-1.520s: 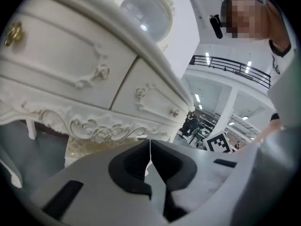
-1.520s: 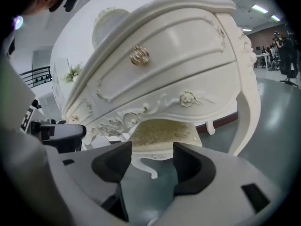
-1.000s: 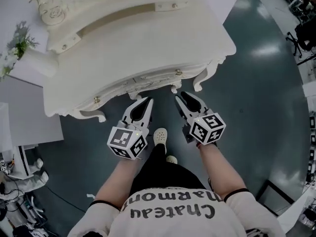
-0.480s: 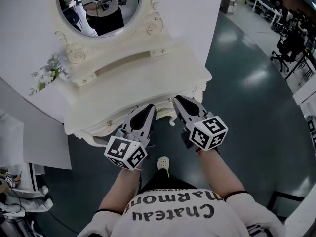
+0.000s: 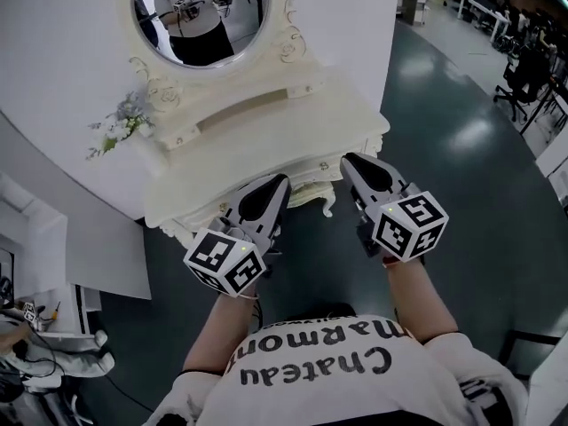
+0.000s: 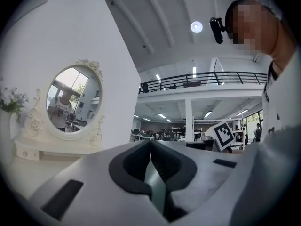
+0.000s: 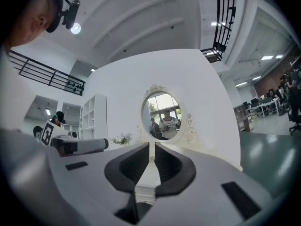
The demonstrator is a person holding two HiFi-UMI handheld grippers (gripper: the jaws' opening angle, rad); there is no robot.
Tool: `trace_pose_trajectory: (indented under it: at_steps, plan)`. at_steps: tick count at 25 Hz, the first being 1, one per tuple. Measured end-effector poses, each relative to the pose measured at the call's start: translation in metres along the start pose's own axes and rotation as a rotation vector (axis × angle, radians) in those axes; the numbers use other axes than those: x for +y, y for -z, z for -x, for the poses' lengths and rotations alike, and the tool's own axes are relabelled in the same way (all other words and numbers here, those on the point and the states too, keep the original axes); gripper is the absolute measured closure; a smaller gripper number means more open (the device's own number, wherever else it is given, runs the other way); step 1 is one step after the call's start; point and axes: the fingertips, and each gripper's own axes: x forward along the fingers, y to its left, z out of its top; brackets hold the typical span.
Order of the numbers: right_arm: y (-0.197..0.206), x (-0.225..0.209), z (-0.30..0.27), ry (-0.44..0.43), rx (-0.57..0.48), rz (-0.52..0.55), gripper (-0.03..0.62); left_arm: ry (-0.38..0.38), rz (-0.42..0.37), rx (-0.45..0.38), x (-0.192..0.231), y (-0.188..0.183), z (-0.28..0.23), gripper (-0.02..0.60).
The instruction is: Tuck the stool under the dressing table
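Before the front edge of the table (image 5: pixel 266 145), two hand-held grippers are held level and side by side, both pointing toward it.

Left hand-held gripper (image 5: pixel 282 181): the jaws are pressed together to a hairline seam with nothing between them, as the left gripper view (image 6: pixel 150 142) shows. Its marker cube (image 5: pixel 224 261) sits at the rear, over the person's left forearm.

Right hand-held gripper (image 5: pixel 349 159): the jaws stand very narrow, leaving a thin slit between the pads with nothing in it; the right gripper view (image 7: pixel 152 146) shows the white table through the slit. Its marker cube (image 5: pixel 409 226) lies near the table's front right corner.

Table: cream, with a carved front edge. A round mirror (image 5: pixel 200 16) rises from the back edge, and a small spray of flowers (image 5: pixel 120 130) stands at the back left corner.

Stool: it cannot be told apart from the carved woodwork under the table's front edge. No seat stands out on the dark floor (image 5: pixel 461 149) in front of the table.
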Motion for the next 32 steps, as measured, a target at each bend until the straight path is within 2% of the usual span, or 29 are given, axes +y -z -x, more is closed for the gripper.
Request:
trace_pose_trajectory:
  at_steps: [3, 8, 14, 23, 32]
  plan:
    - [-0.001, 0.018, 0.008, 0.014, -0.004, 0.019, 0.542, 0.017, 0.022, -0.014, 0.004, -0.008, 0.018, 0.555]
    - [0.009, 0.047, 0.001, 0.057, 0.017, 0.033, 0.542, 0.019, 0.023, 0.019, 0.023, -0.011, 0.053, 0.555]
    - [0.027, 0.075, -0.008, 0.083, 0.075, 0.077, 0.542, 0.007, 0.039, 0.047, 0.036, 0.007, 0.081, 0.555]
    - [0.056, 0.104, 0.003, 0.123, 0.123, 0.076, 0.542, 0.029, 0.054, 0.048, 0.034, 0.022, 0.112, 0.555]
    - [0.056, 0.118, 0.014, 0.137, 0.133, 0.084, 0.542, 0.047, 0.052, 0.042, 0.024, 0.021, 0.127, 0.555]
